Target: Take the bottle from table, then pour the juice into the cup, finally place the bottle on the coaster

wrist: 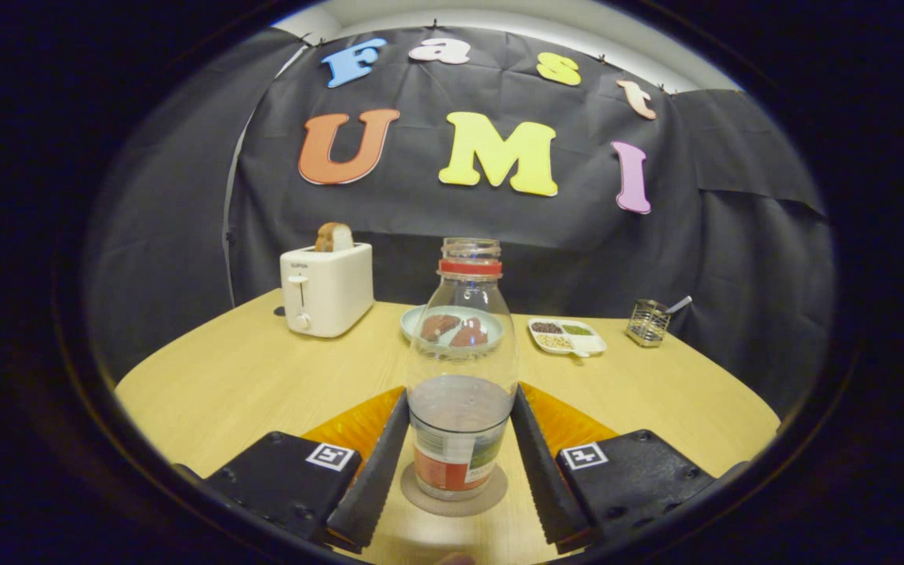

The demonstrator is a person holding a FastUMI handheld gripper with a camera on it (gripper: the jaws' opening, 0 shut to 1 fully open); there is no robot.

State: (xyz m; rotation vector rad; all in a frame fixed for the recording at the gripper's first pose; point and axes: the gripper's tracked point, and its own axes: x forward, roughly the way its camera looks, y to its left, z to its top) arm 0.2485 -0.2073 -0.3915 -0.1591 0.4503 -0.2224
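Gripper (pixel 460 455) fingers flank the bottle (pixel 461 369) (upright on its coaster (pixel 453 497)) — grip unclear.

Clear plastic bottle (pixel 461 369), uncapped, with a red ring below its open mouth and a printed label band around its lower body. It stands upright, centred between the two fingers of the tongs (pixel 460 471), whose inner faces lie against or just beside its sides; actual contact cannot be confirmed. A low level of liquid fills roughly the bottom third, its top lying a little above the label. The bottle's base rests on a round, flat, brownish coaster (pixel 453 490), whose rim shows around the base on the wooden surface (pixel 224 392), between the fingers. The bottle's neck rises well above the fingertips.
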